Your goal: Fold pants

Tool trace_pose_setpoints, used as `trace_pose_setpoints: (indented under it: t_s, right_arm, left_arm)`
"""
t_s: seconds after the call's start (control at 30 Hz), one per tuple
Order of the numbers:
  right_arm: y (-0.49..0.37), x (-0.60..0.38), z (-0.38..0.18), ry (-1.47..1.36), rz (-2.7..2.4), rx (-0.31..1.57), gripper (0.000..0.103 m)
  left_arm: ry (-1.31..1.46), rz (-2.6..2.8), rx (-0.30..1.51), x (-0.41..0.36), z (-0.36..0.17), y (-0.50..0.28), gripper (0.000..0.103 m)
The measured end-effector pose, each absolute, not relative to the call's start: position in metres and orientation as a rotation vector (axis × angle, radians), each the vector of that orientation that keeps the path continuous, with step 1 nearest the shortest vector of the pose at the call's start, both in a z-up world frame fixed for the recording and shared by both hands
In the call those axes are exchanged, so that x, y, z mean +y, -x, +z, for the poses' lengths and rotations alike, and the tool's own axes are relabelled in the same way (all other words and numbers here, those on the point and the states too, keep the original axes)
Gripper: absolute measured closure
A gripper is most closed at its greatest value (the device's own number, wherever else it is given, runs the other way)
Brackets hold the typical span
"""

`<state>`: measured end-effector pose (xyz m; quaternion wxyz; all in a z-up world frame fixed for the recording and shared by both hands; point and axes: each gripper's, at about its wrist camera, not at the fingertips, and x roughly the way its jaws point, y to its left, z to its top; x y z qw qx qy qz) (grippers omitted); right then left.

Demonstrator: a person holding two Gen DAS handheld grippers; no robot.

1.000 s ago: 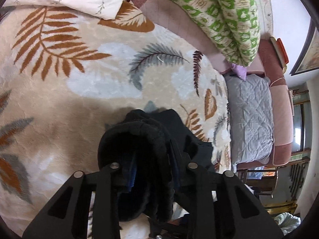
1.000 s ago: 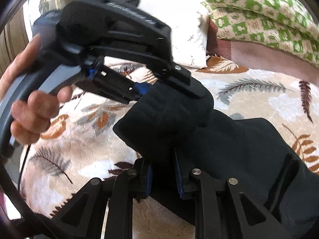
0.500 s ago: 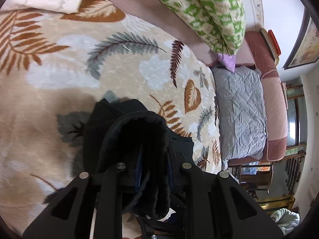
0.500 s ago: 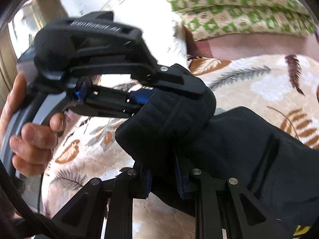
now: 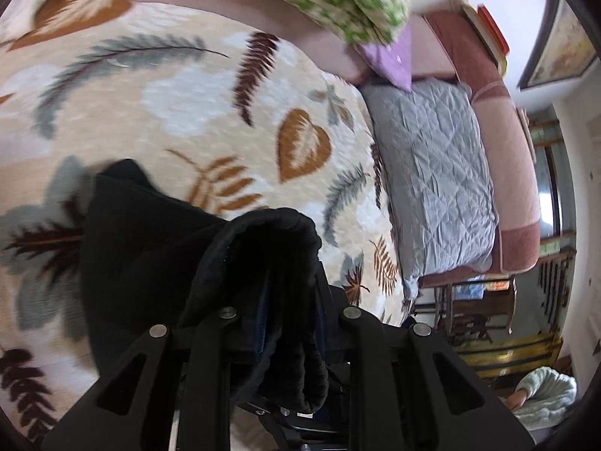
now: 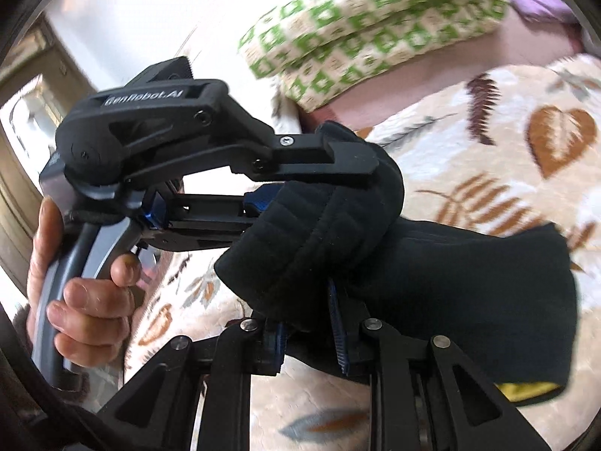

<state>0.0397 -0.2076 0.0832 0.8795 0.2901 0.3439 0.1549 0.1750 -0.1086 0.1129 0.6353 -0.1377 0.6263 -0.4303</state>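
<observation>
A bed [image 5: 225, 120] fills the room, spread with a cream blanket [image 5: 180, 86] printed with brown and grey leaves. A green-and-cream quilt [image 6: 375, 18] lies folded at its head, a grey quilted pad [image 5: 439, 173] along one side. A framed picture [image 5: 559, 49] hangs on the white wall [image 5: 526, 11].

One pair of black pants [image 6: 469, 282] is here, and two grippers: the left gripper [image 5: 291, 315] and the right gripper [image 6: 306, 332]. One hand [image 6: 80, 300] shows, on the left gripper's handle. The bed carries one leaf-patterned blanket [image 5: 210, 105], one green-and-cream checked quilt [image 6: 375, 30], one grey quilted cushion [image 5: 435, 173] and one purple cloth [image 5: 390, 60]. One framed picture [image 5: 563, 49] hangs on the wall.
</observation>
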Motion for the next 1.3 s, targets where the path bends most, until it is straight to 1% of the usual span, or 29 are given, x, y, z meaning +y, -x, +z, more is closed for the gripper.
trace_pose_setpoints:
  t_s: [0.27,0.57,0.63,0.73,0.87,0.97,1.0,1.03,1.1,1.17,1.23,1.3]
  right_arm:
    - [-0.017,-0.267,0.055,-0.865,0.314,0.716,0.081]
    - [0.003,-0.306,0.018,-1.125,0.34,0.712,0.083]
    - [0.004,-0.314,0.006,-1.202,0.35,0.717,0.08]
    - [0.009,-0.323,-0.009,-1.318,0.373,0.713,0.076]
    - [0.014,-0.328,-0.007,-1.335,0.391,0.71,0.071]
    - [0.018,-0.333,-0.005,-1.354,0.399,0.711,0.066]
    - [0.022,-0.336,-0.004,-1.367,0.4,0.707,0.063]
    - [0.022,-0.338,-0.005,-1.377,0.399,0.707,0.061]
    - [0.025,-0.343,-0.007,-1.416,0.402,0.702,0.06]
    - [0.029,-0.348,-0.008,-1.447,0.406,0.704,0.059]
    - [0.033,-0.353,-0.004,-1.435,0.414,0.713,0.056]
    - [0.037,-0.36,0.004,-1.41,0.419,0.727,0.056]
  left_arm:
    - [0.231,-0.963,1.487,-0.154,0.092,-0.155,0.085]
    - [0.093,-0.902,1.504,-0.195,0.076,-0.136,0.085]
    - [0.05,-0.889,1.488,-0.202,0.077,-0.131,0.084]
    - [-0.02,-0.885,1.467,-0.211,0.085,-0.124,0.081]
    - [-0.088,-0.871,1.451,-0.22,0.093,-0.119,0.08]
    - [-0.141,-0.867,1.426,-0.229,0.103,-0.114,0.08]
    - [-0.166,-0.861,1.417,-0.234,0.106,-0.113,0.08]
    - [-0.213,-0.842,1.398,-0.239,0.111,-0.11,0.08]
    - [-0.291,-0.805,1.344,-0.25,0.122,-0.105,0.08]
    - [-0.31,-0.812,1.3,-0.253,0.133,-0.102,0.08]
    - [-0.279,-0.826,1.264,-0.251,0.148,-0.102,0.08]
    - [-0.244,-0.831,1.222,-0.241,0.163,-0.1,0.08]
